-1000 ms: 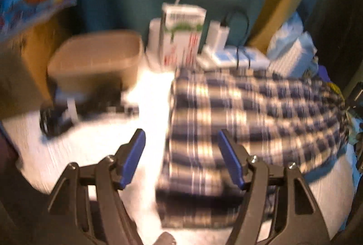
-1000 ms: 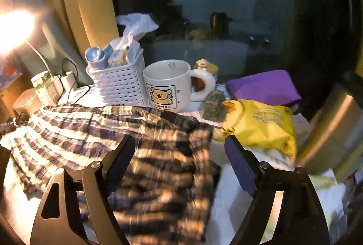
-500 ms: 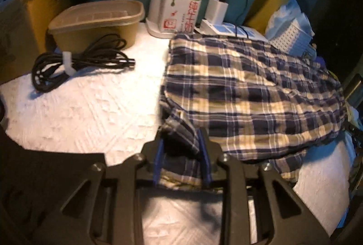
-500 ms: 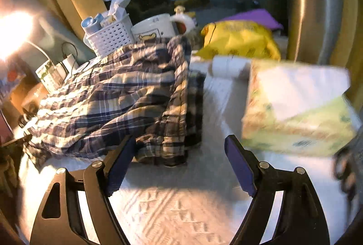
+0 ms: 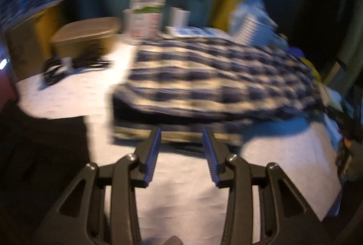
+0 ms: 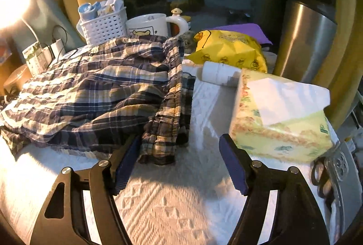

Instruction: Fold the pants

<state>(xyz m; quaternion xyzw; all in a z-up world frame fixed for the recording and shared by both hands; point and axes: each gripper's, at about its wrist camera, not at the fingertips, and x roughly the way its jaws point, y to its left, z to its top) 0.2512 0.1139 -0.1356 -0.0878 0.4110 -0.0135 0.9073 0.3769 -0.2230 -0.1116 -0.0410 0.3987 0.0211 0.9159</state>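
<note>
The plaid pants lie spread on the white textured cloth, legs folded over one another. In the blurred left wrist view my left gripper is open, its blue pads at the pants' near hem edge with nothing between them. In the right wrist view the pants lie bunched, waistband nearest. My right gripper is wide open, its left finger tucked against the waistband corner, its right finger beside the tissue box.
A tissue box, yellow bag, steel flask, mug and white basket crowd the right and back. A tan tub, black cable and carton stand at the back left. Scissors lie at right.
My left gripper, shut on the pants' hem corner half a second ago, has opened and let it go. My right gripper has moved closer to the waistband corner, still open.
</note>
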